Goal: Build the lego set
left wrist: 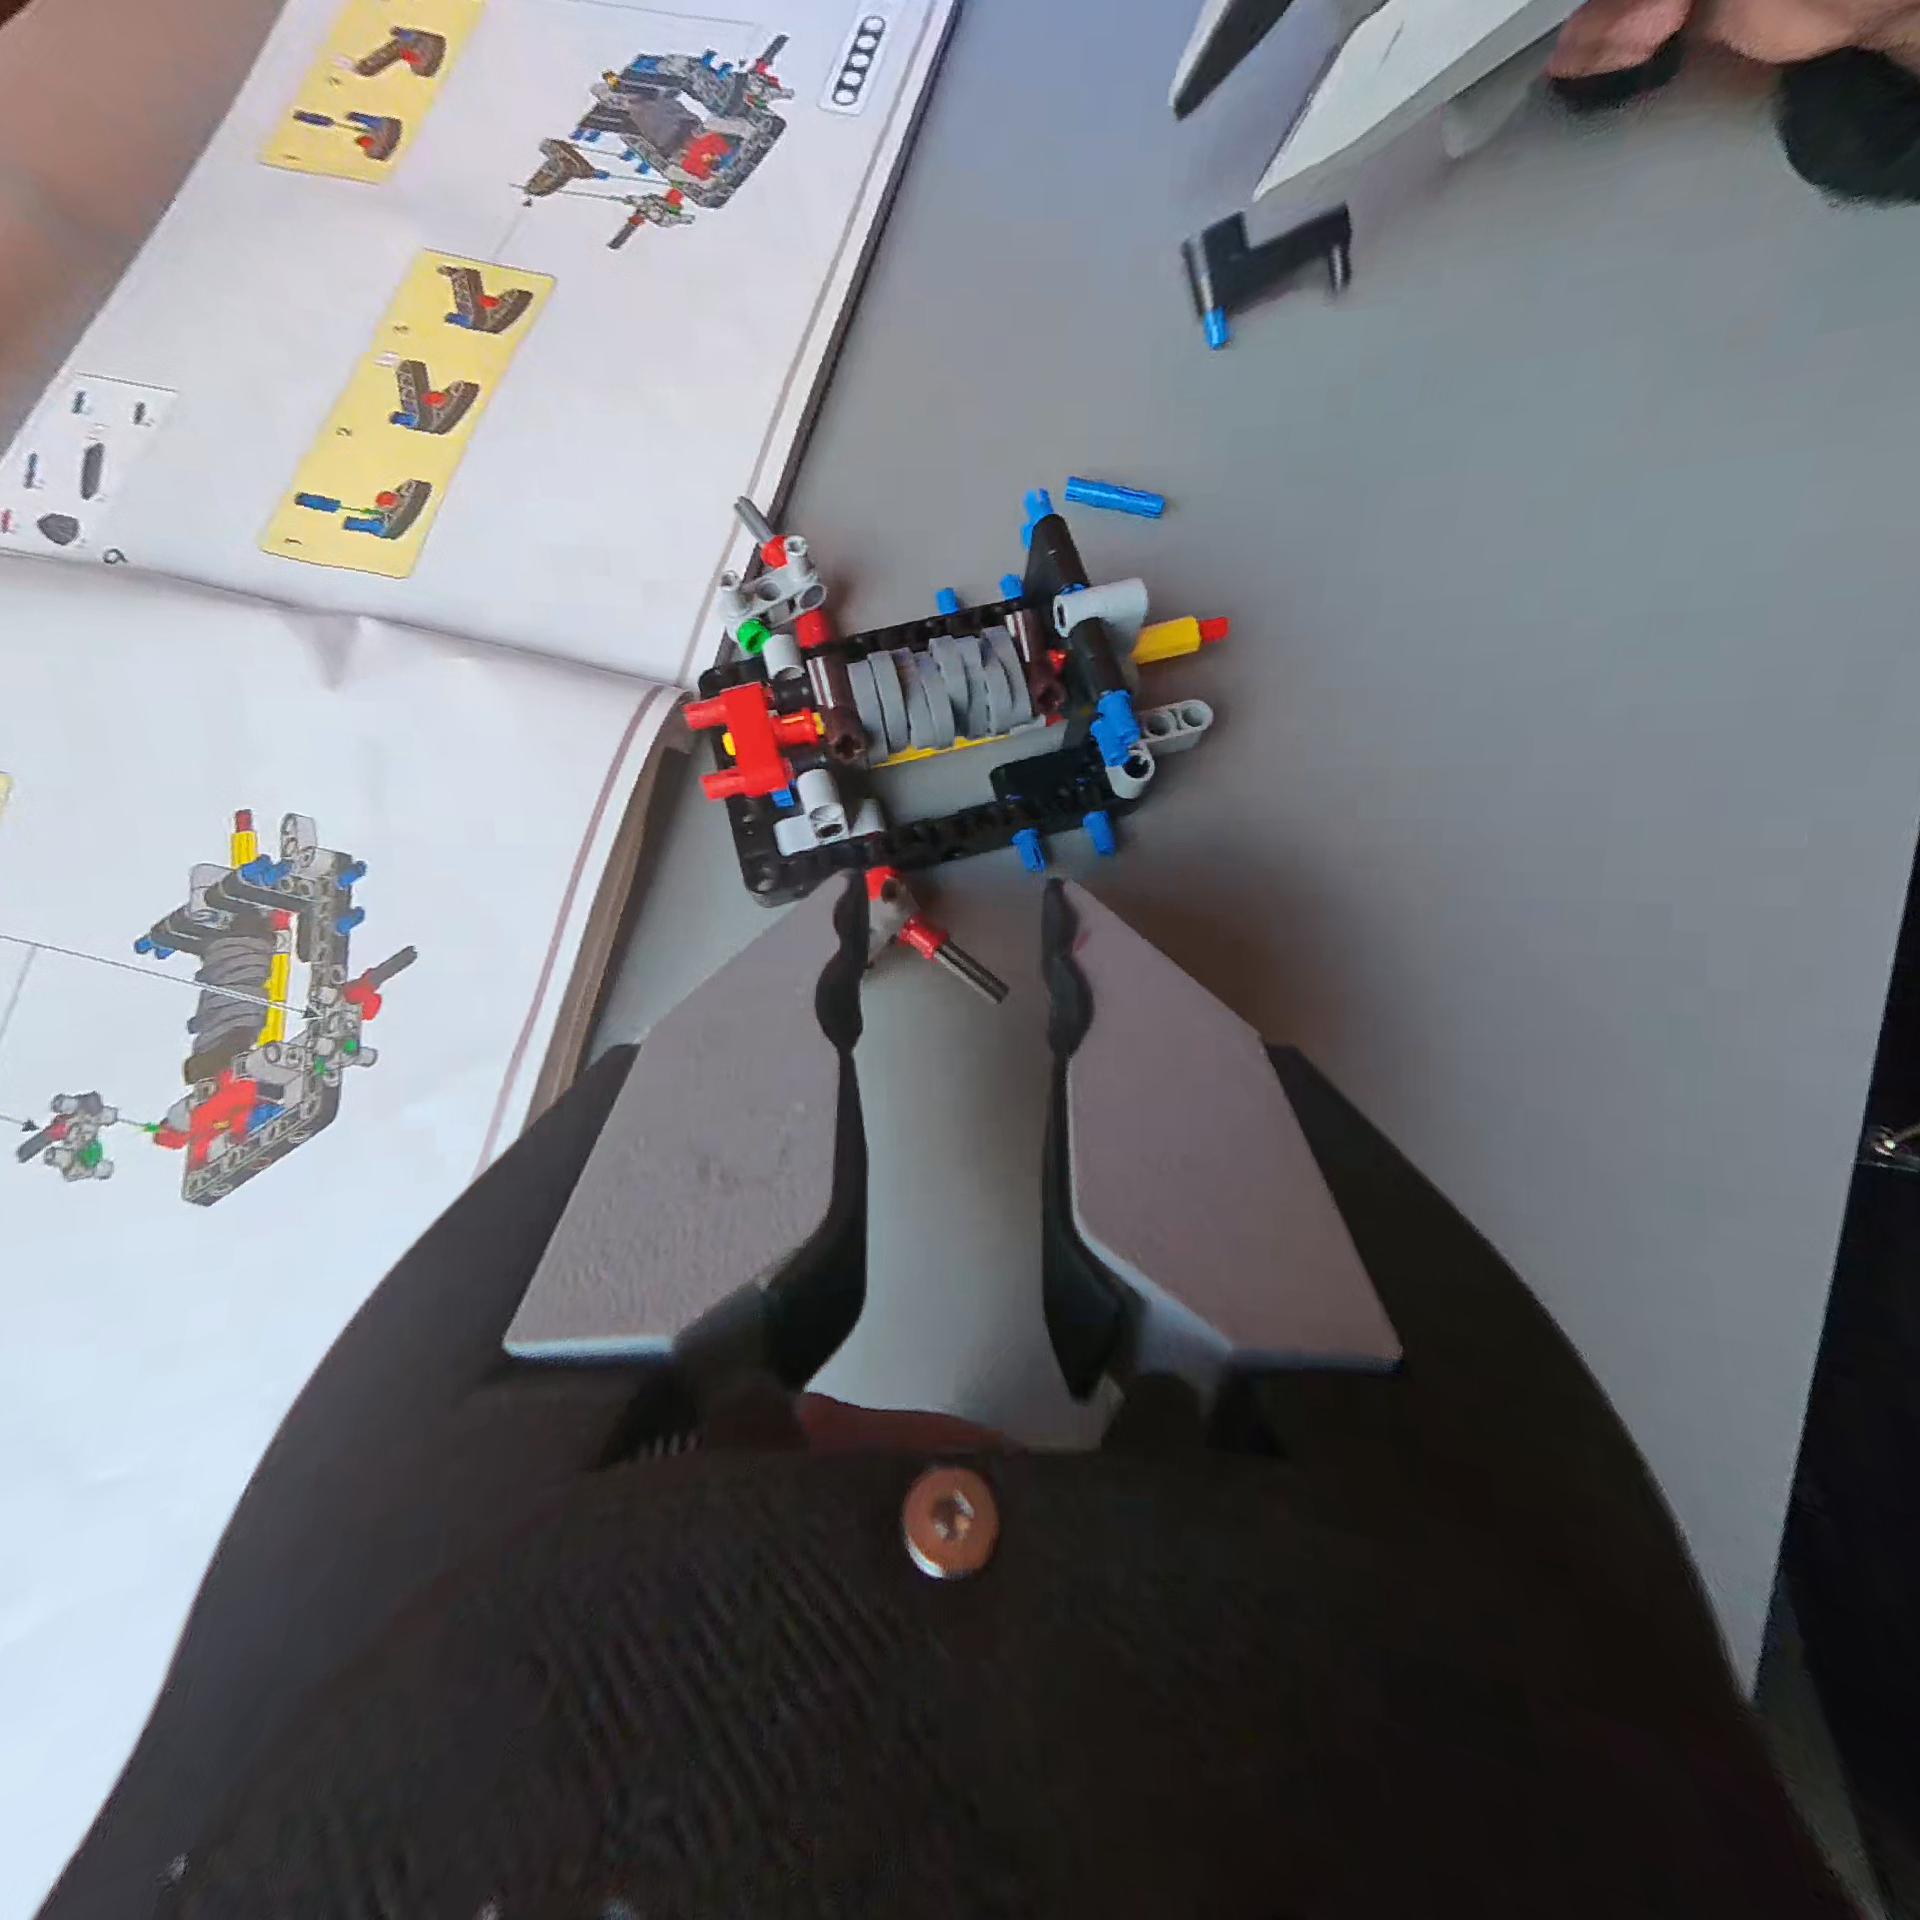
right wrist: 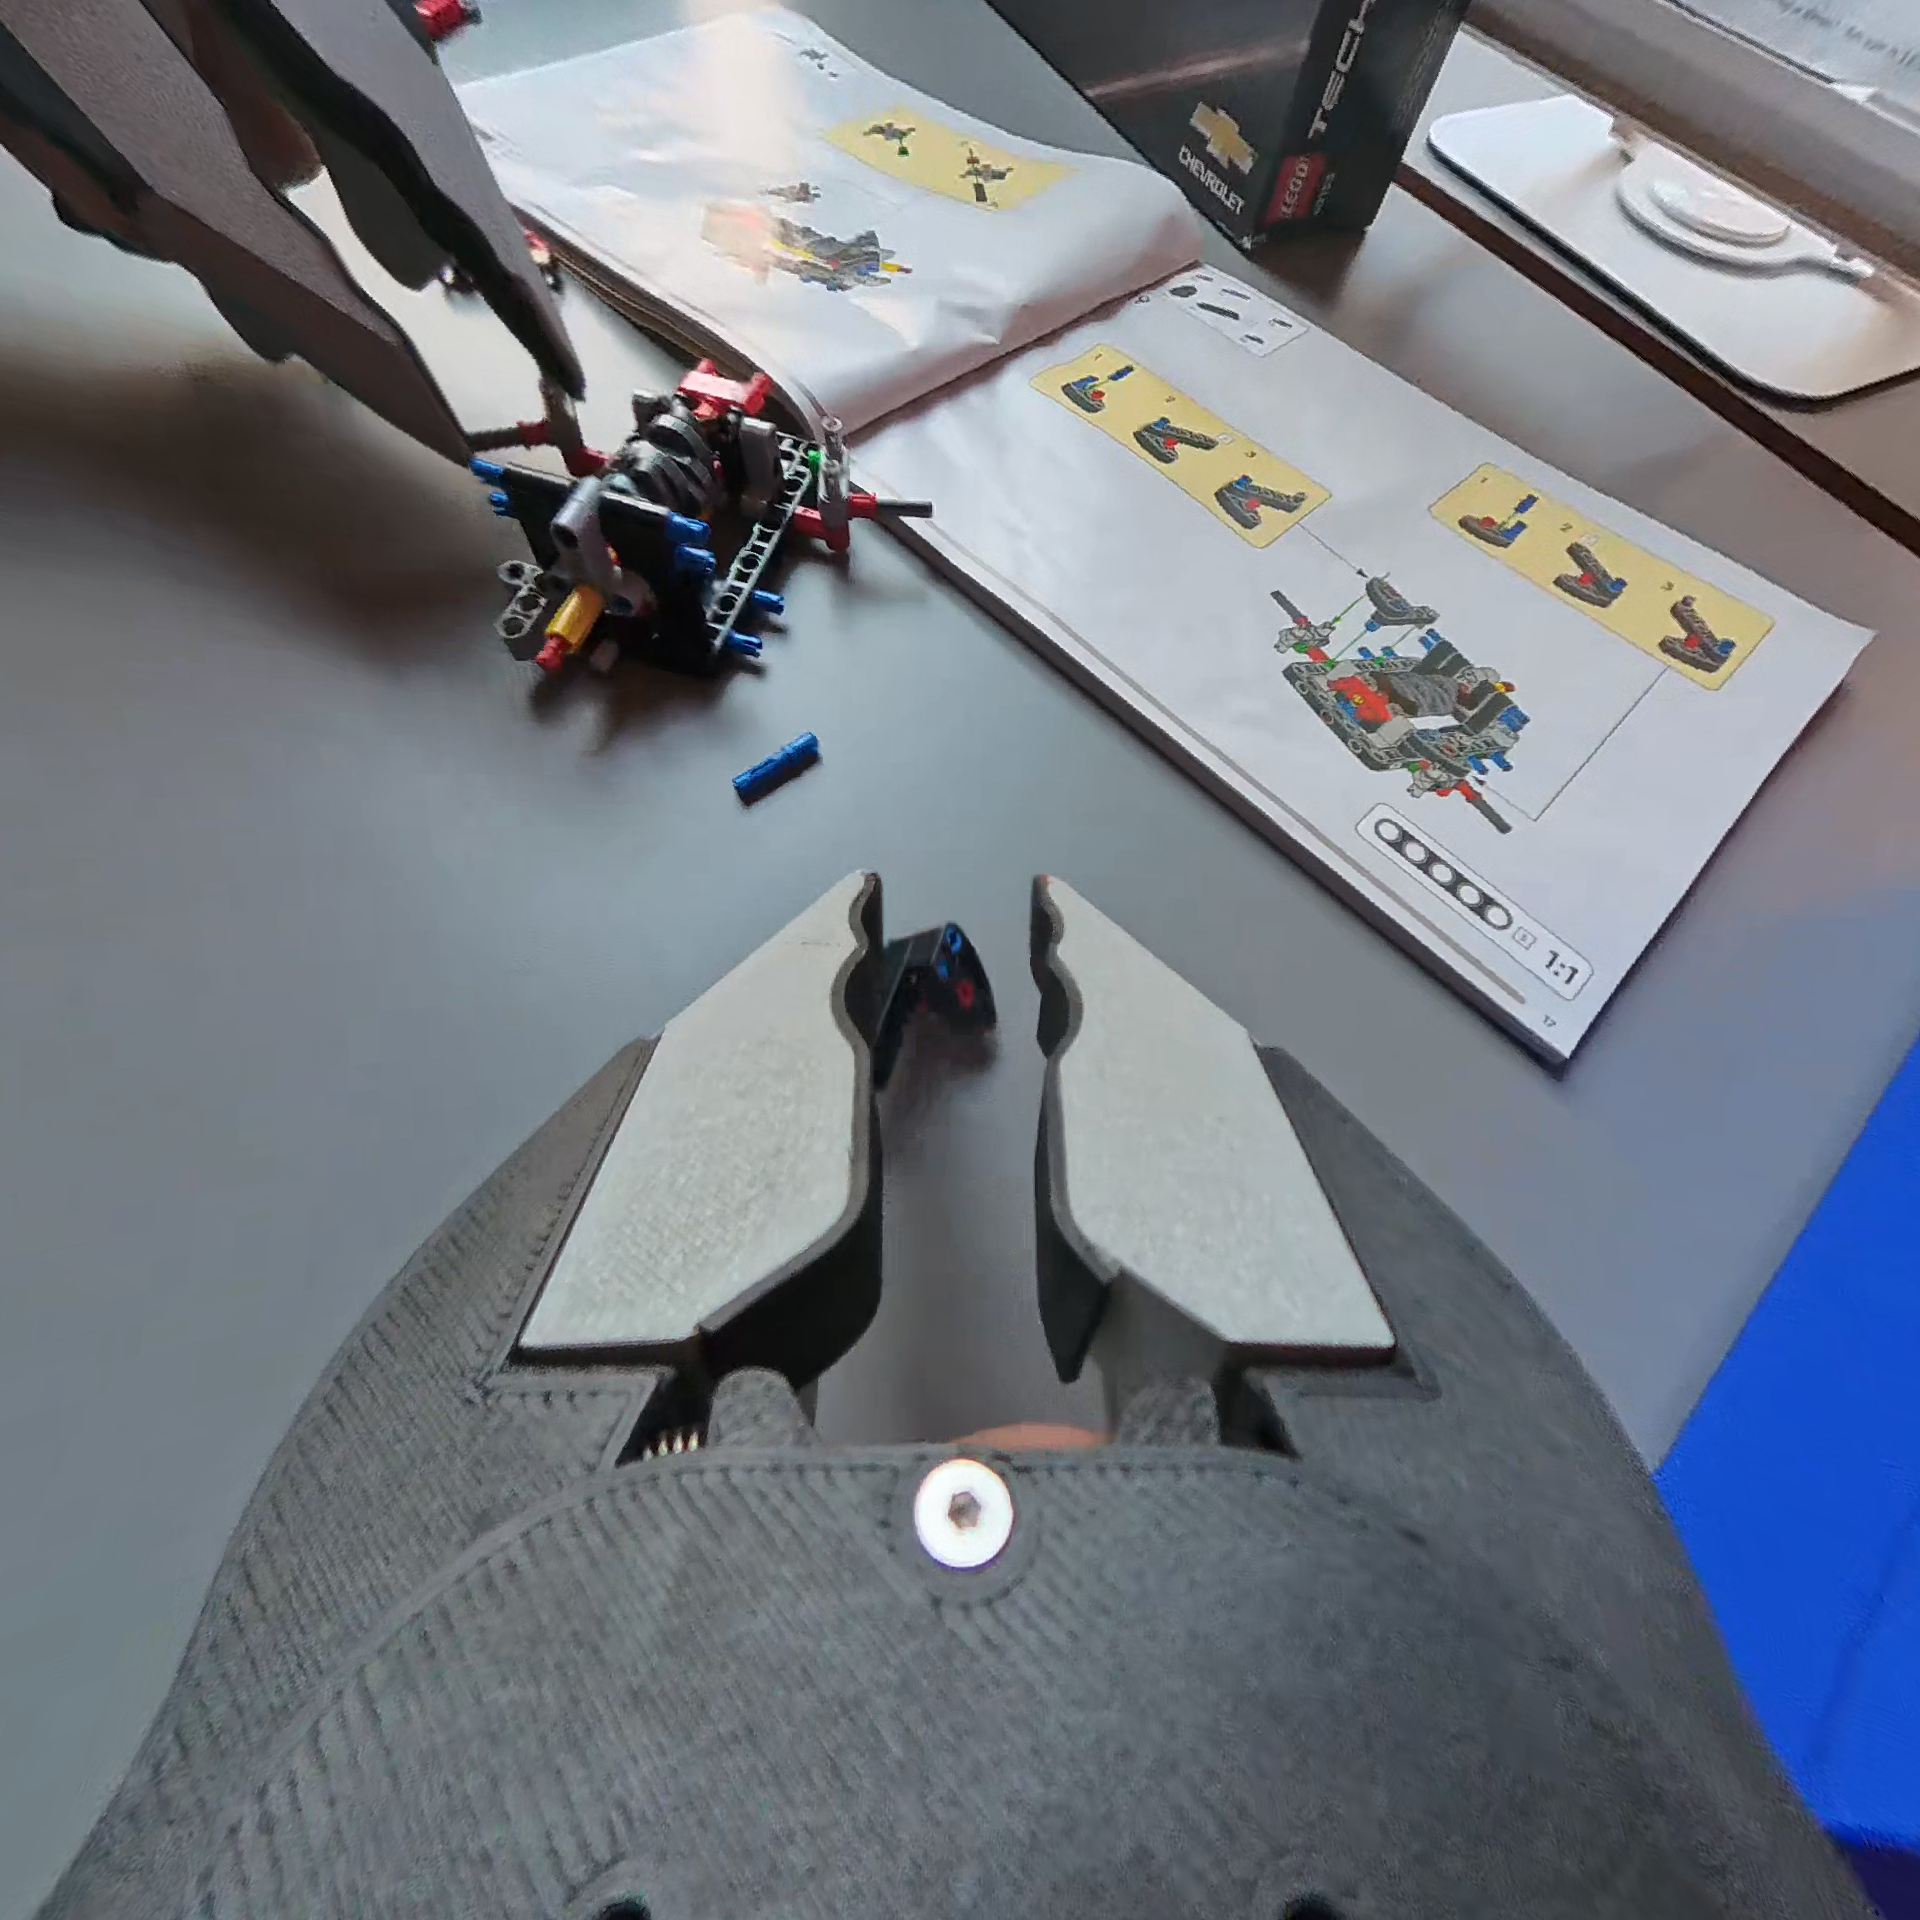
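Lego frame (left wrist: pixel 914 727) lying on grey table (left wrist: pixel 1455 727), black beams boxing grey gears, red, blue and yellow pins sticking out, one end touching open manual (left wrist: pixel 312 727). Loose blue pin (left wrist: pixel 1114 496) lying just beside frame. Left gripper (left wrist: pixel 951 914) sitting at frame's near edge, jaws narrowly apart, one finger (left wrist: pixel 847 956) touching red-and-grey axle stub; grip unclear. Right gripper (right wrist: pixel 956 914) hovering well apart from frame, jaws parted around small black piece (right wrist: pixel 940 977), one finger touching it. Black box (right wrist: pixel 1299 114) standing beyond manual
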Demonstrator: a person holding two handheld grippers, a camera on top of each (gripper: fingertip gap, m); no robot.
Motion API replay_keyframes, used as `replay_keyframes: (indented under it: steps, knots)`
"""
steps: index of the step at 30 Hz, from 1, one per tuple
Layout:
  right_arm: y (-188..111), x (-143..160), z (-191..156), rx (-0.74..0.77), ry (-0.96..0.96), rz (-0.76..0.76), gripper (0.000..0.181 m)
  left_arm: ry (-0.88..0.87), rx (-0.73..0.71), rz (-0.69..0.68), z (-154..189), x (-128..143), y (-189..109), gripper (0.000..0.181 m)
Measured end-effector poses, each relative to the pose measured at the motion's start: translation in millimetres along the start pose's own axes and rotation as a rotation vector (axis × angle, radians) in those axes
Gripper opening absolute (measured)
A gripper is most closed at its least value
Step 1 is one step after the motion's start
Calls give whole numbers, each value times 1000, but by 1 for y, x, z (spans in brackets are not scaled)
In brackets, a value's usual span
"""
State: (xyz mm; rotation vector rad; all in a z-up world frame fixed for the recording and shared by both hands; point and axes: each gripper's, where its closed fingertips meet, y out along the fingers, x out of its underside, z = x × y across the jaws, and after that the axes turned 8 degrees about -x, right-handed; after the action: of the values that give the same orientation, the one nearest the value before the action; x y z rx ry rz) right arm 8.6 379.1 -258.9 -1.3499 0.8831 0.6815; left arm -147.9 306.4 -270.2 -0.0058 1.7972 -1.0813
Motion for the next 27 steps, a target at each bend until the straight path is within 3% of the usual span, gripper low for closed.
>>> replay_keyframes:
  steps: [4,9,16,20,24,27]
  knots:
    - [6,-18,-23,-20,-88,-1,25,-20,-33,1,-2,4,4,21]
    - [39,-16,-44,-42,-143,-120,25,-60,10,0,9,3,-4,21]
    - [65,-4,-39,-46,-94,-248,23,-44,91,-1,43,11,-25,26]
    - [65,0,-39,-59,-92,-260,1,-52,120,35,52,8,-40,26]
    - [60,2,-38,-65,-124,-270,2,-23,24,24,31,11,-47,26]
    - [57,-6,-42,-89,-113,-224,15,4,-86,-19,3,22,-43,30]
